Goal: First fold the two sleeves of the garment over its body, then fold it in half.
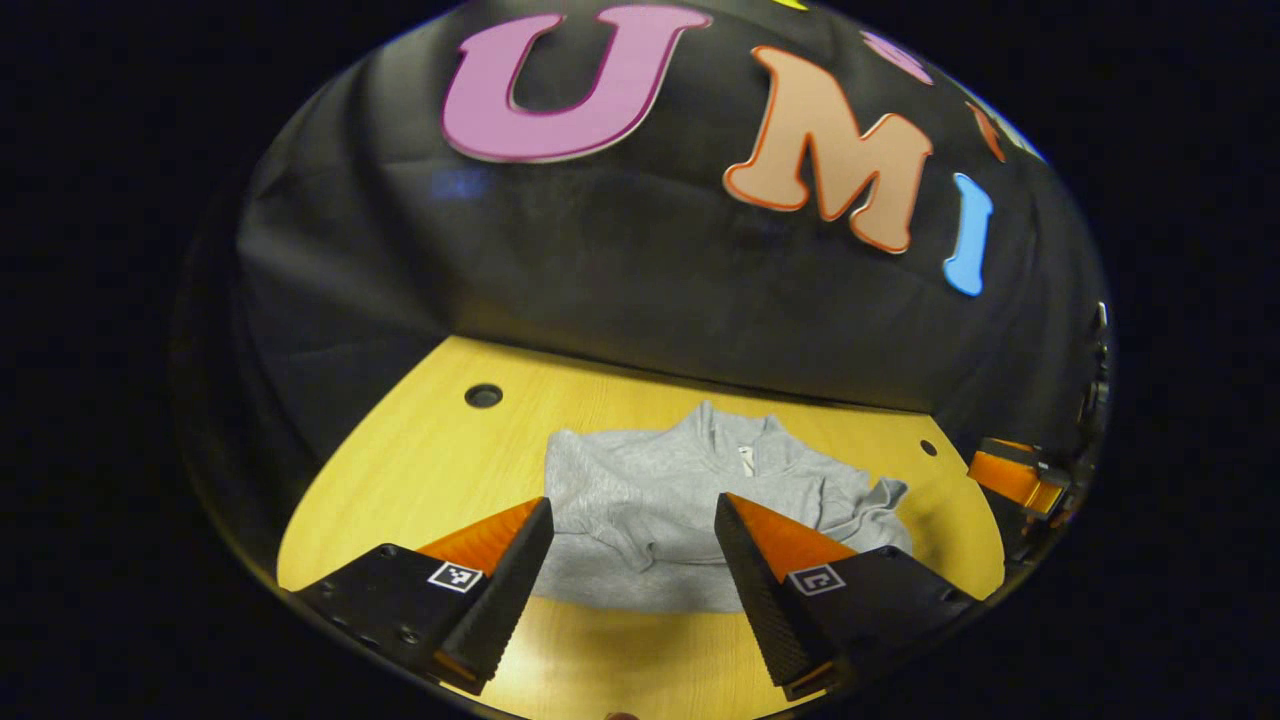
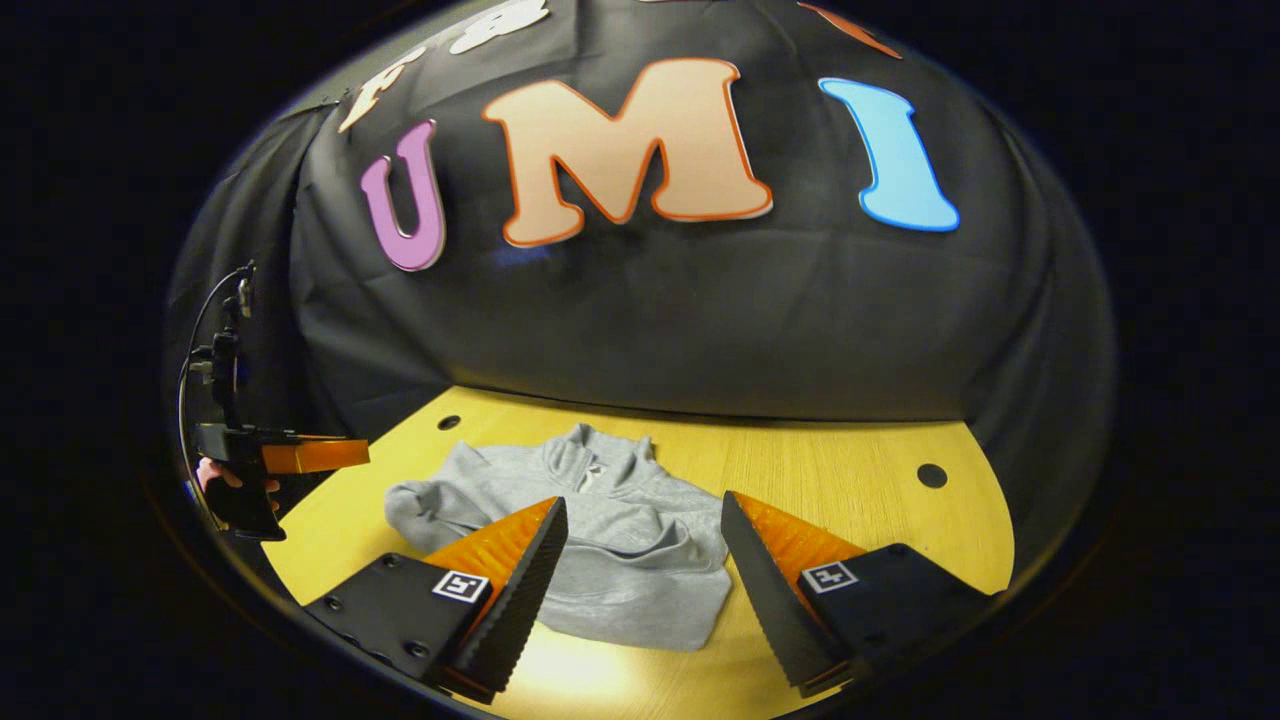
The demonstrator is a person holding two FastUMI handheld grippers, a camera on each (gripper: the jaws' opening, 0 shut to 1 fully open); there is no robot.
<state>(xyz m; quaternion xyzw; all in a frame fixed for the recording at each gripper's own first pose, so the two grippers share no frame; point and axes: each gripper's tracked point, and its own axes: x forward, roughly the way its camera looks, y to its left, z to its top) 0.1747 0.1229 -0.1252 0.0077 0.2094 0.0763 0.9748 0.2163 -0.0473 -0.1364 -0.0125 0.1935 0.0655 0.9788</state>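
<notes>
Currently, by view:
Left gripper view: the left gripper [image 1: 634, 520] hovers above the wooden table [image 1: 420, 470], jaws spread, nothing between them. The grey garment [image 1: 660, 500] lies flat mid-table, collar toward the wall. The right gripper [image 1: 1010, 475] shows at the far edge.
Right gripper view: the right gripper [image 2: 644, 520] is likewise released and empty above the garment [image 2: 620, 540]; the left gripper [image 2: 300, 455] is off to the side.
Sleeves: apparently bunched inward already; creases blur this.
Handling: soft, limp, light fleece; pinch a hem corner or cuff, lift low.
</notes>
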